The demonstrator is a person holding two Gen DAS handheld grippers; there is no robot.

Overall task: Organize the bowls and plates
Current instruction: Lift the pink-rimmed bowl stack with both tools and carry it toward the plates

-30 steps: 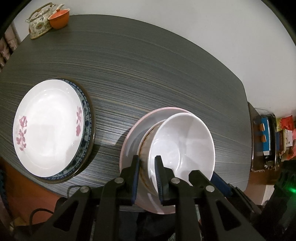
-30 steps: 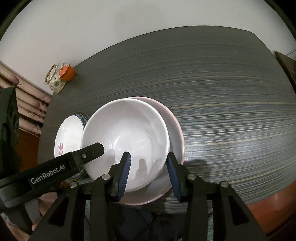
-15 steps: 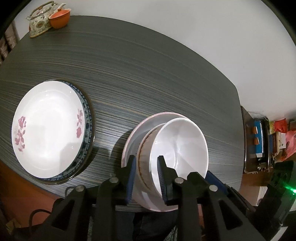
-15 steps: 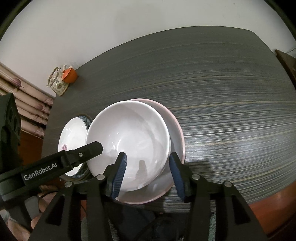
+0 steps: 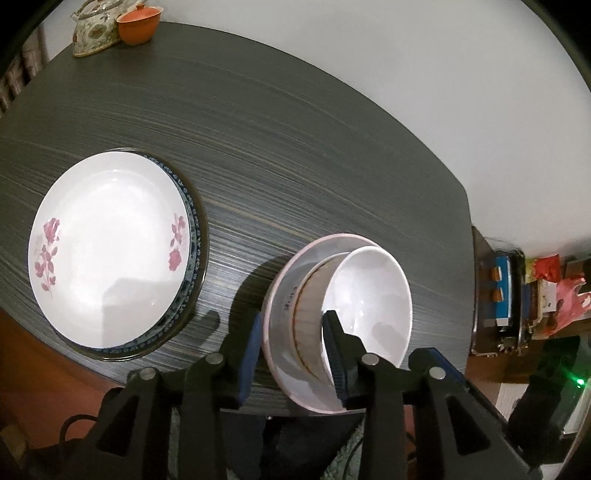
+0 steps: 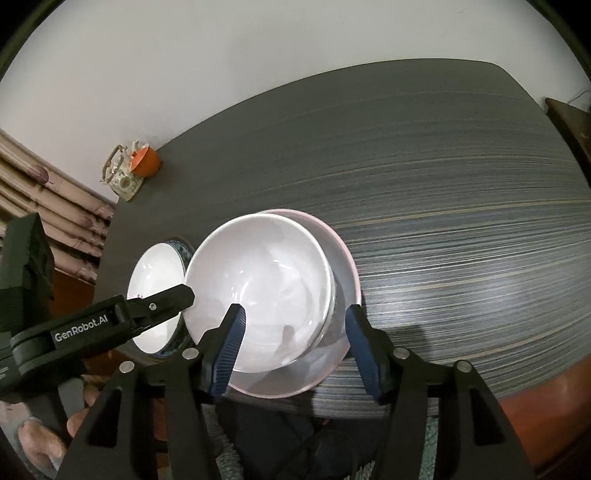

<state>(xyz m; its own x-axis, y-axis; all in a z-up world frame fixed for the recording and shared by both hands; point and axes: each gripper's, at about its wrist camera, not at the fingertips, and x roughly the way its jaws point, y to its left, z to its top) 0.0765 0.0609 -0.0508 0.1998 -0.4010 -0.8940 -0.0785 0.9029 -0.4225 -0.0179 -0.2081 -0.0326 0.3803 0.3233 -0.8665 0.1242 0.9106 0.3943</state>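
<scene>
Counter [image 5: 295, 155]: dark, streaked grain; broad bare stretch behind and to the right of the crockery; near edge runs just under both stacks.
Flowered plate [image 5: 107, 251]: white with pink blossoms, atop a blue-patterned plate [image 5: 194, 236]; left part of counter, close to near edge, apart from the bowls.
Pink-rimmed bowl [image 6: 341, 266]: wide, shallow, at near edge; carries the nested bowls.
White bowl [image 6: 262, 288]: topmost, seated in a brown-banded bowl [image 5: 308, 325] inside the pink-rimmed one.
Right hand-held gripper [image 6: 293, 343]: jaws opening, straddling near rim of white bowl, pads clear of it.
Left hand-held gripper [image 5: 291, 350]: jaws opening, spanning the walls of the stacked bowls, pads not pressing.
Teapot [image 5: 94, 27]: patterned, far left corner against the wall.
Orange cup [image 5: 138, 22]: lidded, touching teapot.
Cluttered shelf [image 5: 517, 295]: past the counter's right edge.
</scene>
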